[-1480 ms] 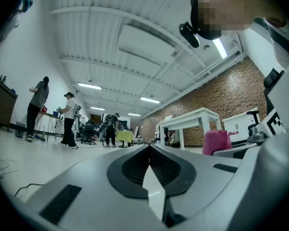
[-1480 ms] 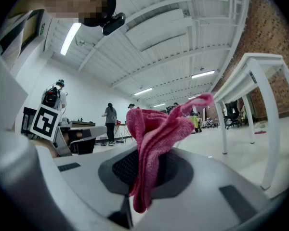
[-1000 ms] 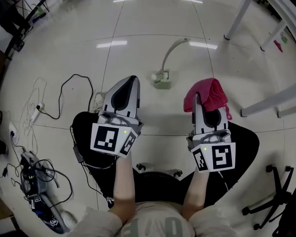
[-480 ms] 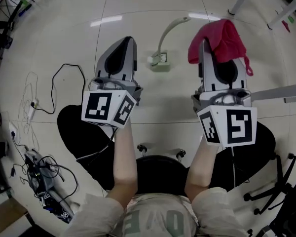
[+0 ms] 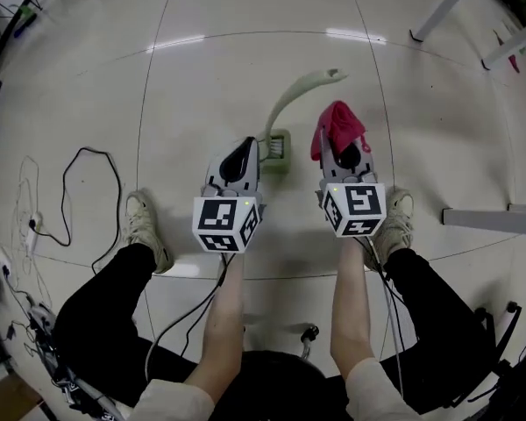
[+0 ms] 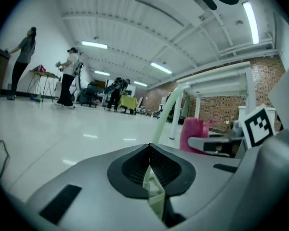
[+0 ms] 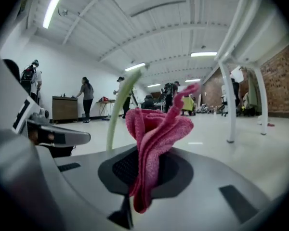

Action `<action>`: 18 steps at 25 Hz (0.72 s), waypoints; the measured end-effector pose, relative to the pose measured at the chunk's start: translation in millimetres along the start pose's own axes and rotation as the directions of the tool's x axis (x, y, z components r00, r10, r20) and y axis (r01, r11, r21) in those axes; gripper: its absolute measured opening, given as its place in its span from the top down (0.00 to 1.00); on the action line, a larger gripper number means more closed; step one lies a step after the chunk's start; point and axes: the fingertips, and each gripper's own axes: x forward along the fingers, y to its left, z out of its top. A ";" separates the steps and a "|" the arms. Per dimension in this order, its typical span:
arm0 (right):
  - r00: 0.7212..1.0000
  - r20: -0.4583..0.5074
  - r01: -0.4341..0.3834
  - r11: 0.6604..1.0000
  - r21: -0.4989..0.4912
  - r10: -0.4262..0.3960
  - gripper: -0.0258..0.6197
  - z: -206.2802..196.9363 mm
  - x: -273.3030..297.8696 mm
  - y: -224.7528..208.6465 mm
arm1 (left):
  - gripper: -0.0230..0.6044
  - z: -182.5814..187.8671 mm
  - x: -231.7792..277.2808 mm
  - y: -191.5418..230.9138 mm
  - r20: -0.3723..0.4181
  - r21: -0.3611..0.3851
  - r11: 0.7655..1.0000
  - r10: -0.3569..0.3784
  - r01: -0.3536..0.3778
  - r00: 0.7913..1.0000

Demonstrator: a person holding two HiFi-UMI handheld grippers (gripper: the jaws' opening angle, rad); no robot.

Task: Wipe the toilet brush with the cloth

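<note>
The brush [image 5: 294, 96] is seen on the pale tiled floor [image 5: 158, 103], between the two grippers and slightly farther out. It is pale green throughout. A long, slim handle is bowed in a smooth curve up and to the right and is finished with a broader, flattened end at the far right. Its lower end is set in a small squarish holder [image 5: 278, 148] of the same colour, so the bristles are hidden. In both gripper views the handle is shown as a thin green arc rising above the jaws.

The left gripper [image 5: 245, 146] is held low with its jaws pressed fully together and nothing gripped. Its tip is placed just left of the holder; whether the two touch cannot be told. A sliver of pale green is seen low in the slit between the jaws in the left gripper view.

The right gripper [image 5: 342, 150] is held to the right of the holder, with its jaws closed on the cloth [image 5: 337, 126]. The cloth is bright pink and nubby. It is pinched in a bunch, with folds puffed up above the jaws and a short end hung below them. It is kept near the handle but apart from it.

A shoe [image 5: 145, 230] is planted at the near left and another [image 5: 396, 221] at the near right. A black cable [image 5: 77, 182] is trailed over the floor on the left, and white table legs [image 5: 442, 5] are seen at the far right.
</note>
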 end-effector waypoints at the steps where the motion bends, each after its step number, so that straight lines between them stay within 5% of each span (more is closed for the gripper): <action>1: 0.999 -0.036 -0.040 0.999 0.009 0.040 0.91 -30.3 14.3 1.3 | 0.96 -20.5 8.5 1.5 -0.025 -0.017 1.000 -0.003 0.003 1.000; 7: 0.964 -0.147 -0.224 0.975 -0.007 0.221 0.91 -134.4 68.3 12.4 | 0.96 -101.6 35.5 9.4 -0.127 -0.036 0.999 -0.037 0.033 0.991; 18: 0.947 -0.160 -0.275 0.961 0.036 0.277 0.91 -155.4 60.4 29.9 | 0.96 -133.6 35.1 19.1 -0.162 -0.073 0.997 -0.048 0.036 0.986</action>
